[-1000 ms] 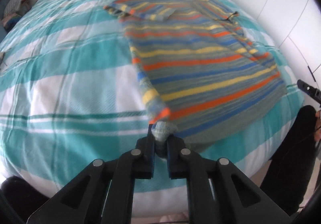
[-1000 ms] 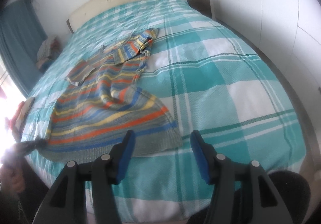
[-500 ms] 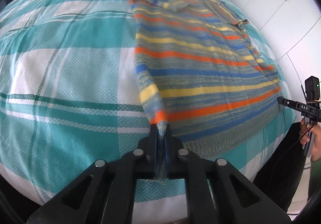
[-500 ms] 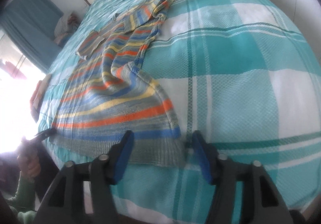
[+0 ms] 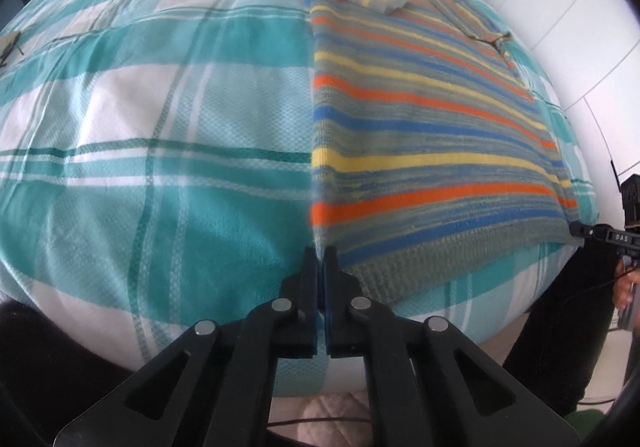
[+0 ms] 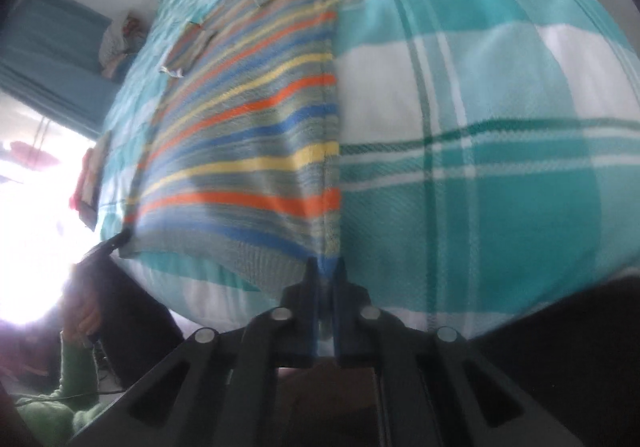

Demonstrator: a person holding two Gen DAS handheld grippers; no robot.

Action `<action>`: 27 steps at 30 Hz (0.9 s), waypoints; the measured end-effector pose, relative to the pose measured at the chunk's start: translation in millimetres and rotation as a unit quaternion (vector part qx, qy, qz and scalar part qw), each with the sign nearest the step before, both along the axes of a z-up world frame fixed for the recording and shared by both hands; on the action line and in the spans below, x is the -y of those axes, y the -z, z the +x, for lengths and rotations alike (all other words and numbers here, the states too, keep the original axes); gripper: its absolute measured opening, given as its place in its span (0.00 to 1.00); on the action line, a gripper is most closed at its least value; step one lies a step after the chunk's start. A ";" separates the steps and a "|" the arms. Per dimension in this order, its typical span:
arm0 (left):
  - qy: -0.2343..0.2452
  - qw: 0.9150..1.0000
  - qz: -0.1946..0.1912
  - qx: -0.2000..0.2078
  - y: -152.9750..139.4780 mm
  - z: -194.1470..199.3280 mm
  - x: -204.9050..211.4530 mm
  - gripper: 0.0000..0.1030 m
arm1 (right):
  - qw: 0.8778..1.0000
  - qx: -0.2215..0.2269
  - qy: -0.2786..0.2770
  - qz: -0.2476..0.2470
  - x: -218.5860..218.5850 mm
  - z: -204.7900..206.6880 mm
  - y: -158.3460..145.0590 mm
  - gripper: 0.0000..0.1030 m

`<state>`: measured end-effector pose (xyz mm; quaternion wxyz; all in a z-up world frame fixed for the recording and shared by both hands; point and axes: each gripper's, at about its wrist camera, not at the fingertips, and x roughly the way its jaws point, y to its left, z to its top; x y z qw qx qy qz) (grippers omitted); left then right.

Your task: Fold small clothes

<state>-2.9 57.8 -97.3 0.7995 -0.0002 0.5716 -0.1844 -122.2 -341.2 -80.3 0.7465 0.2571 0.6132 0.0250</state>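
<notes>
On the teal plaid bed (image 5: 168, 175), a striped knit sweater (image 5: 432, 135) lies flat, hem toward the near edge, sleeves folded in at the far end. Left gripper (image 5: 320, 259) is clamped on the hem's left corner; right gripper (image 6: 326, 271) pinches the opposite hem corner (view blurred, fabric visible between its fingers). Holding both corners likely keeps the hem taut for lifting it toward the collar.

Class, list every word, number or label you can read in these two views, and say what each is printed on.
"DAS": white letters on the black device at the right edge of the left wrist view, probably the other claw.
Striped sweater: no readable tag.
Right wrist view: blurred, nothing legible.
</notes>
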 end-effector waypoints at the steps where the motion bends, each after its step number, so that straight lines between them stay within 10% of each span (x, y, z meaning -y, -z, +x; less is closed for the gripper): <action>1: -0.001 1.000 0.000 0.004 -1.9 -0.9 0.2 0.00 | 1.000 -0.002 0.004 0.003 -1.2 -0.6 2.0 0.05; 10: 0.007 0.995 0.089 0.054 7.3 -14.4 23.5 0.06 | 0.999 -0.001 0.007 -0.047 -13.0 1.3 15.2 0.05; 16: -0.012 0.987 0.119 0.108 -37.6 -30.7 8.4 0.55 | 0.992 -0.017 -0.046 -0.115 -9.4 5.2 -19.8 0.21; 22: -0.036 0.983 0.015 0.182 -88.5 -3.0 21.2 0.85 | 0.932 0.115 -0.130 -0.319 -2.5 74.6 -115.8 0.58; 27: -0.019 0.980 -0.009 0.196 -50.0 26.9 73.1 0.86 | 0.908 0.196 -0.246 -0.275 -37.3 194.0 -100.1 0.61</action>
